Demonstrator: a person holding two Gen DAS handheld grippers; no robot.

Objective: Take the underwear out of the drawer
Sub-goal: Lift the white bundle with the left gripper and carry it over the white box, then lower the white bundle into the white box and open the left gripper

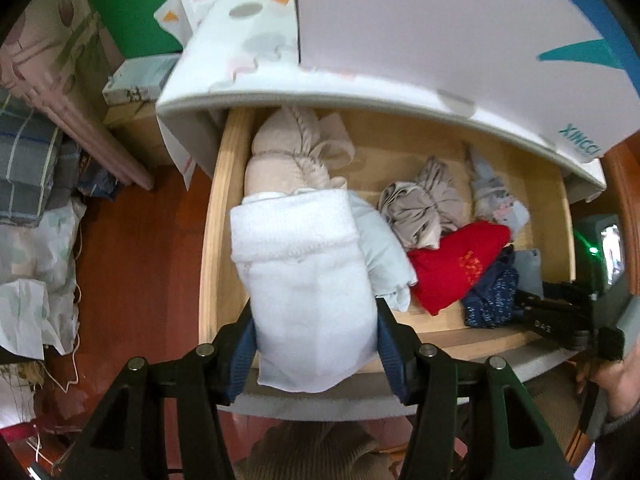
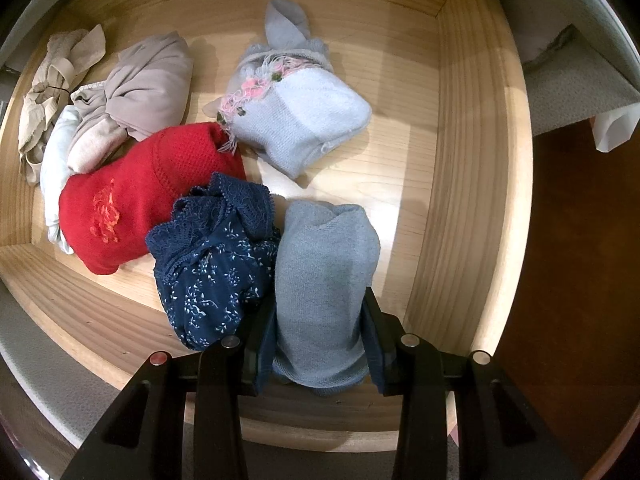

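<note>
- We judge every piece here to be light, soft and limp: rolled or bunched knit and lace that gives under the pads and will sag or unroll if pinched by a loose edge.
- None looks fragile or slippery, though the lace trim on the navy piece (image 2: 216, 256) could snag.
- The best hold, in our view, is across the thick middle of a roll, where the folds stack and the pads can sink in.
- The left gripper (image 1: 316, 344) is closed on the white roll (image 1: 304, 276), its blue pads pressed into the two sides of the near end. The roll hangs in front of the camera, above the left part of the drawer (image 1: 212, 240).
- The right gripper (image 2: 320, 344) is closed on the grey-blue roll (image 2: 324, 292), its pads squeezing the near end. Whether that roll rests on the drawer floor at the near right or is just clear of it, we cannot tell.
- Lying loose in the drawer: the red piece (image 2: 132, 208) just left of the navy one, a pale blue flowered piece (image 2: 296, 120) farther back, a taupe bundle (image 2: 140, 88) and a beige bundle (image 2: 52, 92) at the far left.
- We would lift slowly, so a trailing fold does not catch its neighbours or the drawer front.
</note>
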